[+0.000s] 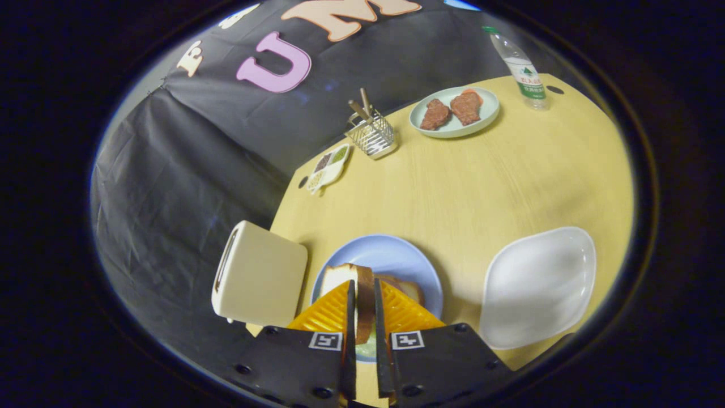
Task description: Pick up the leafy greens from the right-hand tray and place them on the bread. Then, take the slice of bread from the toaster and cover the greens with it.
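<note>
My claw is clamped on a slice of bread, held on edge between both fingers above a blue plate near the table's front edge. Another bread slice lies on that plate, with a bit of green showing low between my fingers. A cream toaster stands at the left edge, an empty white tray to the right. Toward the far edge sits a plate of meat.

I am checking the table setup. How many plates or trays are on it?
3: a blue plate just ahead of the tongs, which grip a bread slice; a white tray beside it; a green plate holding meat, beyond.
</note>
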